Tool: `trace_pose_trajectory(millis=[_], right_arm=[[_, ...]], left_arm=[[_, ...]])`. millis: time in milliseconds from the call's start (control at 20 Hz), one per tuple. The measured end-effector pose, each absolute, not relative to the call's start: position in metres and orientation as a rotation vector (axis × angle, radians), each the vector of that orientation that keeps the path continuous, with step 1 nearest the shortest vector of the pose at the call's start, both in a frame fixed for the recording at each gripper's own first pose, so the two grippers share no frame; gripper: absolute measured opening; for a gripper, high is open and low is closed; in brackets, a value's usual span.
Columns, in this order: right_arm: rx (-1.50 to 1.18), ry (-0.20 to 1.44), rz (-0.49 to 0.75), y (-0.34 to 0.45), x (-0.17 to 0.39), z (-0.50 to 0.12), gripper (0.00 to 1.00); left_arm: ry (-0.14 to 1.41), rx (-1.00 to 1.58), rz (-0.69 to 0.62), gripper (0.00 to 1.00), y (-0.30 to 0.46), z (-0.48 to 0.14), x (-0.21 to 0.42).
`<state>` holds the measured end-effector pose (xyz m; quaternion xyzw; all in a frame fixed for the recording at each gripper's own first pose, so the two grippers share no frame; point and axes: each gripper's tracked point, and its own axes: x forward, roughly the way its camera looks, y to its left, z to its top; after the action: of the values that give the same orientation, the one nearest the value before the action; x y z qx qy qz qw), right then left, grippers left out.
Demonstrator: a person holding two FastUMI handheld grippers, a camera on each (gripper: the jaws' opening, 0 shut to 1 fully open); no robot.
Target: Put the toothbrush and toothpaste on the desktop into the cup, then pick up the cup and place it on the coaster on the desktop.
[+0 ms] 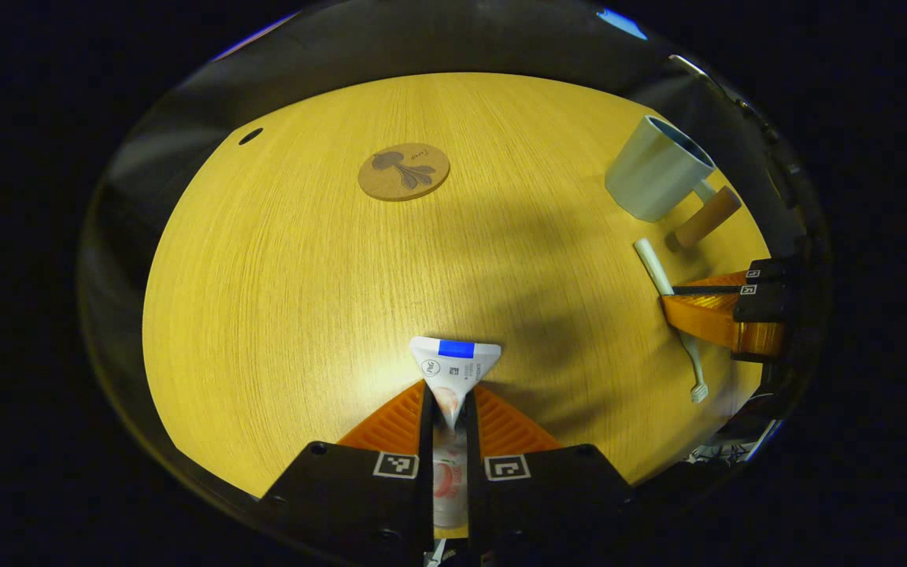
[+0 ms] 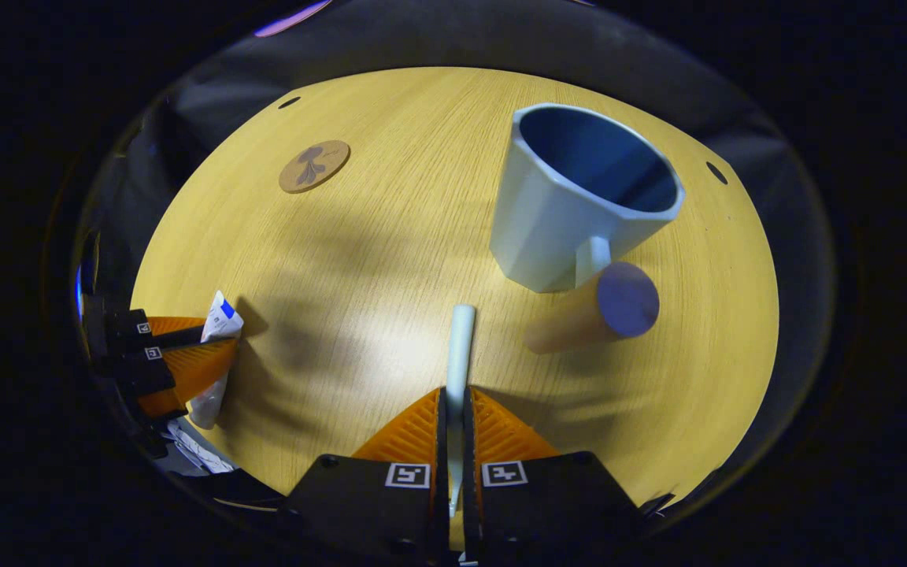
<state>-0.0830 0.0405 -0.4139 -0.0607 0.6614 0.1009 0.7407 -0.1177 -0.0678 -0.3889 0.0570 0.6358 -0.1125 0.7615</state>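
Both grippers gripped their loads: the right gripper (image 2: 453, 409) clenched the toothbrush (image 2: 460, 346), handle pointing up-frame toward the nearby cup (image 2: 571, 213); the left gripper (image 1: 451, 409) clamped the toothpaste (image 1: 453, 370), cup at upper right

Left gripper (image 1: 451, 394): two fingers (image 1: 390, 421), each a flat wedge tapering toward the tip, upper face covered in fine parallel ribs. Each finger seats in a black, matte, angular mount (image 1: 343, 496). One dark screw hole (image 1: 317, 448) at the outer top corner of each mount. One square black-and-white fiducial marker (image 1: 396, 465) on the inner top corner of each mount, so a pair flanks the central slot.

Right gripper (image 2: 453, 398): same build, with ribbed wedge fingers, black mounts and paired markers. Seen side-on in the left gripper view, it has the same small markers on black blocks.
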Motion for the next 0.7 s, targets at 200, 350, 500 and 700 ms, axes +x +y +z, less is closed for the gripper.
trace_pose_trajectory(millis=[200,350,500,700], right_arm=[[-0.146,1.451,0.243,0.0404,-0.0829,-0.4137,0.1],[-0.137,1.434,0.232,0.0408,-0.082,-0.4131,0.04],[-0.089,1.423,0.223,0.041,-0.0815,-0.4118,0.03],[-0.004,1.4,0.209,0.0422,-0.0828,-0.4091,0.04]], left_arm=[[1.376,0.127,-0.255,0.16,-0.068,-0.3884,-0.1176],[1.367,0.121,-0.262,0.13,-0.0676,-0.3874,-0.1171],[1.368,0.121,-0.263,0.13,-0.0674,-0.3873,-0.1174],[1.361,0.119,-0.269,0.13,-0.0673,-0.3867,-0.1165]])
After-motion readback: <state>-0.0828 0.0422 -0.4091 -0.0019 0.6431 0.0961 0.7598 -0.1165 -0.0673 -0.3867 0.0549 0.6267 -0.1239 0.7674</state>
